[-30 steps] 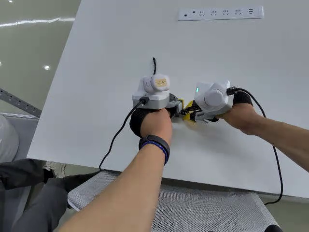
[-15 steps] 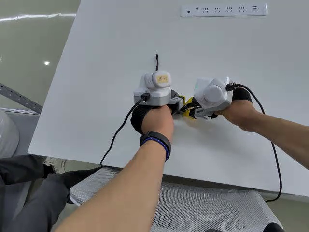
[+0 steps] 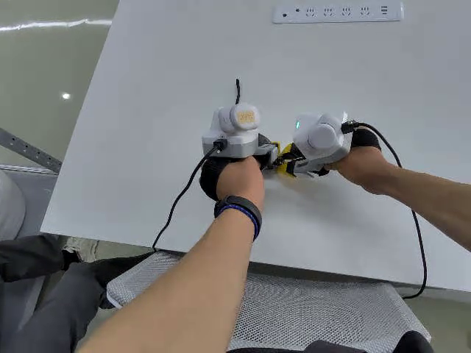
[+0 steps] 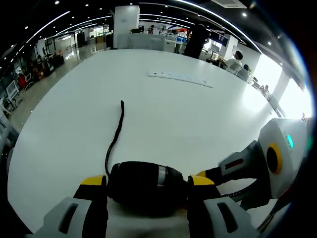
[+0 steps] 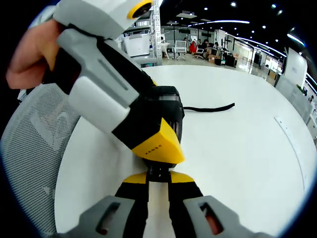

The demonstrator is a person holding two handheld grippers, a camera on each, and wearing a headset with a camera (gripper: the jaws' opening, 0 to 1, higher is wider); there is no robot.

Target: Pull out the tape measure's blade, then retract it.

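Note:
The tape measure point(image 4: 143, 186) is a black rounded case, and my left gripper point(image 4: 146, 182) is shut on it between its yellow-tipped fingers. Its black wrist strap point(image 4: 115, 131) trails away over the white table. In the right gripper view the case point(image 5: 167, 106) sits just ahead, behind the left gripper's yellow pad point(image 5: 156, 141). My right gripper point(image 5: 158, 174) is shut on the blade's small dark end at the case mouth. In the head view the left gripper point(image 3: 266, 153) and right gripper point(image 3: 285, 166) meet tip to tip, and little blade shows between them.
A white power strip point(image 3: 337, 11) lies at the table's far side. The white table point(image 3: 147, 88) stretches wide to the left and back. A grey mesh chair point(image 3: 280, 309) stands below the near edge. Cables run from both grippers off the front edge.
The view has shifted a little. Both grippers stay close together at the tape measure, with no visible change in their hold.

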